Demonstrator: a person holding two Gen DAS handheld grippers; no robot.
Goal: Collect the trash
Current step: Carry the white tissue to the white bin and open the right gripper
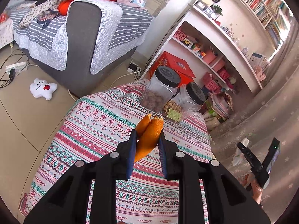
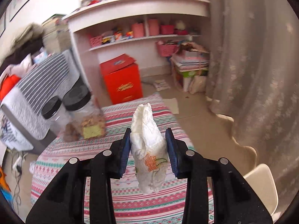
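Note:
An orange peel (image 1: 151,136) hangs above the patterned tablecloth (image 1: 104,123), pinched between the blue pads of my left gripper (image 1: 147,131), which is shut on it. My right gripper (image 2: 148,130) is shut on a crumpled white tissue (image 2: 147,149) with an orange flower print, held above the same cloth (image 2: 142,205). In the left wrist view the right gripper (image 1: 258,145) shows off the table's right side, in front of the curtain, with the white tissue (image 1: 241,153) in it.
Two black-lidded plastic jars (image 1: 160,87) (image 1: 188,100) of snacks stand at the table's far edge. Beyond are a red box (image 2: 121,80), a white shelf unit (image 2: 138,7) and a grey sofa (image 1: 84,37). A plush toy (image 1: 43,88) and cables lie on the floor. A curtain (image 2: 252,56) and white chair (image 2: 261,186) are right.

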